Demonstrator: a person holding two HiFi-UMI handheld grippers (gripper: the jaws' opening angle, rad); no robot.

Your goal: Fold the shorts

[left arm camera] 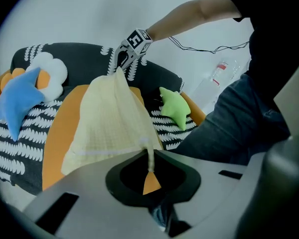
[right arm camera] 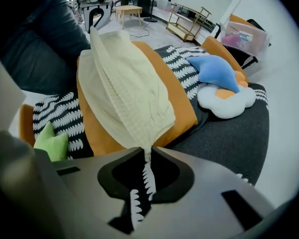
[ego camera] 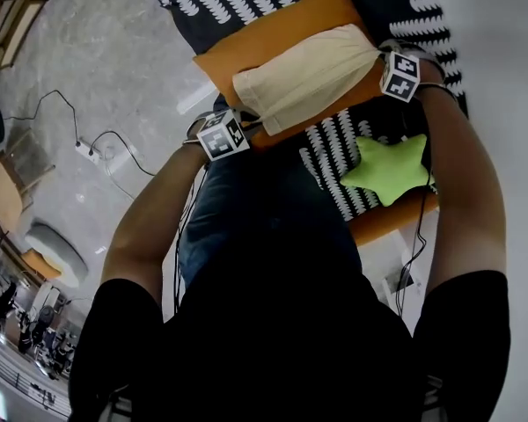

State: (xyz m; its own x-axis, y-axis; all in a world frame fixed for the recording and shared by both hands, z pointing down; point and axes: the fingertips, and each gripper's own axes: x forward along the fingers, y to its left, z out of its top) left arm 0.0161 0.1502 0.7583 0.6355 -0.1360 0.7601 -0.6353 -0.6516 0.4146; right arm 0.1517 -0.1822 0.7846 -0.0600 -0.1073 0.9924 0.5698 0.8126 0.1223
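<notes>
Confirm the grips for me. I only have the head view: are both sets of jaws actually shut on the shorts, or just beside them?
Observer: In the left gripper view, the left gripper has its jaws shut on a thin pinch of the shorts.
Operator: And the right?
Observer: The right gripper has its jaws shut too, with a narrow tuck of the cream fabric running down between them.
Operator: Anything past the shorts that I can't see?
Observer: Yes. A blue star cushion rests against a white cloud cushion, just beyond the orange cushion under the shorts.
</notes>
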